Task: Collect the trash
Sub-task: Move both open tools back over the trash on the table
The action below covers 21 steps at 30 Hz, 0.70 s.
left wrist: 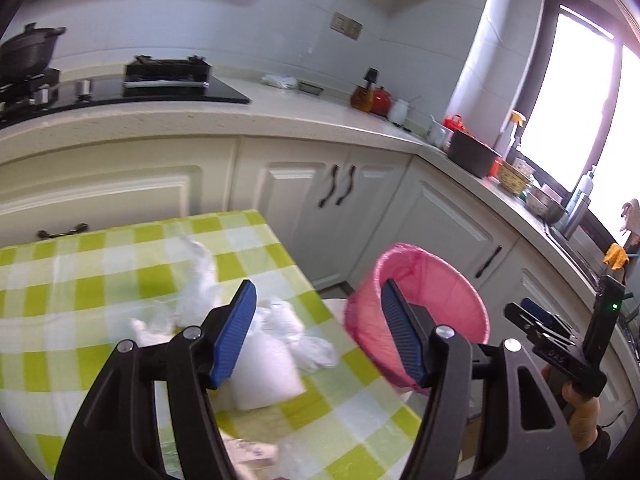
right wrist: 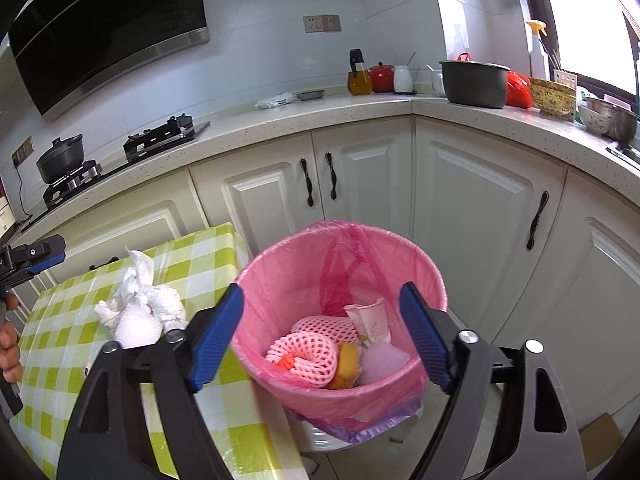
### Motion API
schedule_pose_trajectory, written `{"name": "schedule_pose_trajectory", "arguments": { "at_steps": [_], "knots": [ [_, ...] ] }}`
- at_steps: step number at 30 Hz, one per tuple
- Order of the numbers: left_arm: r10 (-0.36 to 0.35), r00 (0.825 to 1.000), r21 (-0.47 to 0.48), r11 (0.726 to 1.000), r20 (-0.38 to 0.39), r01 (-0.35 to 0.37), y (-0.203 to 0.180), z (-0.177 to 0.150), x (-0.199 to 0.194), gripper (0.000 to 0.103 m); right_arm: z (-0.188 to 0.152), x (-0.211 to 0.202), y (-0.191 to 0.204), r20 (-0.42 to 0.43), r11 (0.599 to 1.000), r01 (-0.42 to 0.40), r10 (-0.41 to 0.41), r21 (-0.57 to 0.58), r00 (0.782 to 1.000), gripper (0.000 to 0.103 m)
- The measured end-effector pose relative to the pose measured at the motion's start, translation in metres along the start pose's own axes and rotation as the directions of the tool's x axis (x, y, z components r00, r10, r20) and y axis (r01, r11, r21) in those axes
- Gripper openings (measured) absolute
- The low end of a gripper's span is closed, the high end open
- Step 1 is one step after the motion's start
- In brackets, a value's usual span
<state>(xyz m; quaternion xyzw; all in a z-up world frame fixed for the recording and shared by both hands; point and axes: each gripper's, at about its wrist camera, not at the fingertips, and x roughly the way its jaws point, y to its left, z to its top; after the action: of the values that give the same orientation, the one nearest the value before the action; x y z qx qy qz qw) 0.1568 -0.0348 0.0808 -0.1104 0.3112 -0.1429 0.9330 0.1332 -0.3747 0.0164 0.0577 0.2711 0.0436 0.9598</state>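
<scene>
Crumpled white tissues and plastic [left wrist: 264,344] lie on the green-checked tablecloth [left wrist: 100,264]; they also show in the right wrist view [right wrist: 140,308]. A bin with a pink liner [left wrist: 424,300] stands beside the table's right edge. In the right wrist view the bin [right wrist: 340,264] holds pink foam netting [right wrist: 308,352], a small carton [right wrist: 372,320] and other scraps. My left gripper [left wrist: 320,332] is open and empty above the table edge, just right of the tissues. My right gripper [right wrist: 324,336] is open and empty over the bin; it also shows in the left wrist view [left wrist: 536,320].
White kitchen cabinets [right wrist: 360,184] and an L-shaped counter [right wrist: 320,116] stand behind. A gas hob with a black pot [right wrist: 64,156], jars, a dark pot [right wrist: 476,80] and bowls sit on the counter. A paper item [left wrist: 252,452] lies at the table's near edge.
</scene>
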Motion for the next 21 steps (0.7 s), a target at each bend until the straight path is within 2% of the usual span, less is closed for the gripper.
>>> {"name": "schedule_pose_trajectory", "arguments": {
  "at_steps": [2, 10, 21],
  "knots": [
    [0.048, 0.999, 0.003, 0.999, 0.016, -0.048, 0.015, 0.0, -0.014, 0.065, -0.001, -0.002, 0.01, 0.002, 1.0, -0.006, 0.006, -0.011, 1.0, 0.081],
    [0.124, 0.992, -0.04, 0.992, 0.034, -0.123, 0.062, -0.015, -0.05, 0.065, -0.01, -0.004, 0.048, -0.012, 0.998, -0.047, 0.047, -0.047, 0.999, 0.085],
    [0.169, 0.985, -0.121, 0.978, -0.014, -0.17, 0.109, -0.046, -0.05, 0.065, -0.032, 0.014, 0.105, -0.079, 0.987, -0.135, 0.129, -0.082, 0.988, 0.085]
  ]
}}
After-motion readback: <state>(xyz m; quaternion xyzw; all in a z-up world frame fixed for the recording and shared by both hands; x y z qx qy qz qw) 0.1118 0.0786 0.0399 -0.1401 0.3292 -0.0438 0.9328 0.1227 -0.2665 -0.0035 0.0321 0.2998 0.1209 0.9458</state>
